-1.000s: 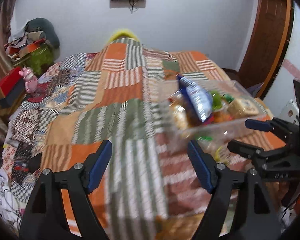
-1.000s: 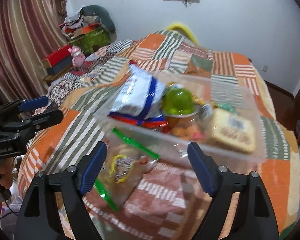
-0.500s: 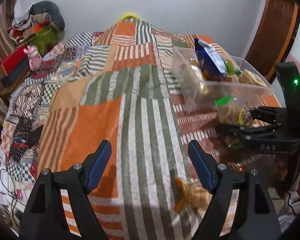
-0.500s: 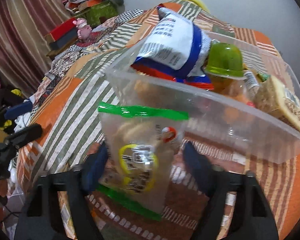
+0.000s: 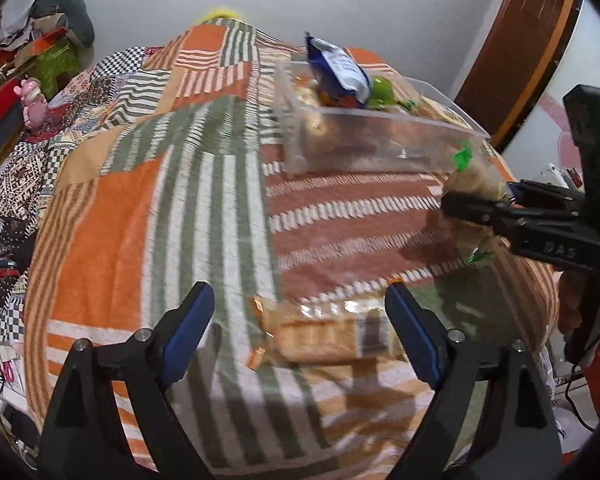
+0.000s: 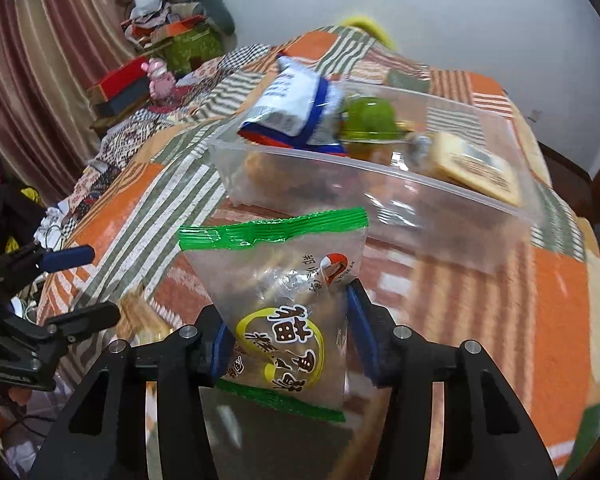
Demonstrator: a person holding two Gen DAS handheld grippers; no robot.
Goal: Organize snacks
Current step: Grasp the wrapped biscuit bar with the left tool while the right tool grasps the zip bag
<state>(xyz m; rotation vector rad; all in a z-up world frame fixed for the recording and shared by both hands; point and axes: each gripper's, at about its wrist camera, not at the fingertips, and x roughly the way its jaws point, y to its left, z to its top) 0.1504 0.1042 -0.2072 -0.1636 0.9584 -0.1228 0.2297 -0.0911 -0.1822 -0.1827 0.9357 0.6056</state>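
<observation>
**Bag in right gripper, bin next**

I've got the right gripper (image 6: pixel 286 334) clamped on the green-trimmed bag (image 6: pixel 278 280), pads pinching its lower half, top seal standing up ahead of the fingers. It looks lifted off the bed (image 6: pixel 556 280), not resting on it. The bin (image 6: pixel 380 196) sits just ahead and slightly right of the gripper, already holding a blue chip bag (image 6: pixel 292 104), a green cup (image 6: pixel 370 118) and a flat pack (image 6: pixel 476 168).

Step, as I read it: carry the bag to the bin. The next move needs a lift so the bag's bottom clears the near wall, then forward, then release over the free middle. The chip bag stands tall at the bin's left end, so I'd steer right of it. The near rim is the edge to watch; a soft bag could catch on it.

My left gripper (image 5: pixel 300 330) is wide apart, holding nothing, low over the bed. A cracker pack (image 5: pixel 324 334) lies between its fingers, likely the next pick. Bare quilt spreads ahead and left of it, plenty of room. The right gripper is off to its right, well apart.
</observation>
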